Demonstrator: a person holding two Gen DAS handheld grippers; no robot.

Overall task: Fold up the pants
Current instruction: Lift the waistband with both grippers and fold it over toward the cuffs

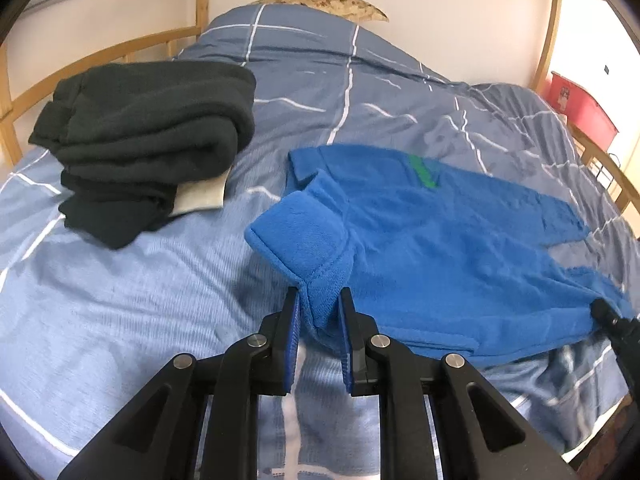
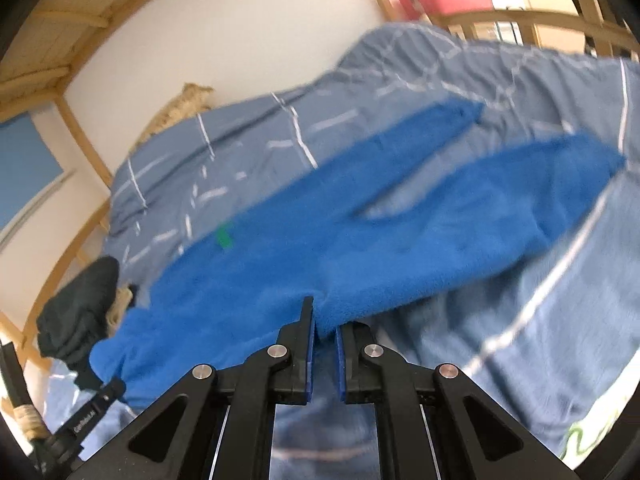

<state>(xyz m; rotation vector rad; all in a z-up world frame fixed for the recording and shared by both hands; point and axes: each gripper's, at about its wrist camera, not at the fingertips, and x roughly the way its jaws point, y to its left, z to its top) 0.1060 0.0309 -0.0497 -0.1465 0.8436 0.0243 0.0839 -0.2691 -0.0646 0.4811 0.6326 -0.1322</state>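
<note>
Bright blue fleece pants with a small green tag lie spread on the bed, waistband near me and legs pointing right and away. My left gripper is shut on the near waistband corner, which is folded over. My right gripper is shut on the near edge of the pants, lifted a little above the cover. In the right wrist view the two legs fan out to the upper right. The right gripper's tip also shows in the left wrist view, and the left gripper's tip in the right wrist view.
A stack of folded dark garments with a cream piece sits at the left of the bed on the blue checked duvet. A wooden bed frame runs behind. A red bin stands at the far right.
</note>
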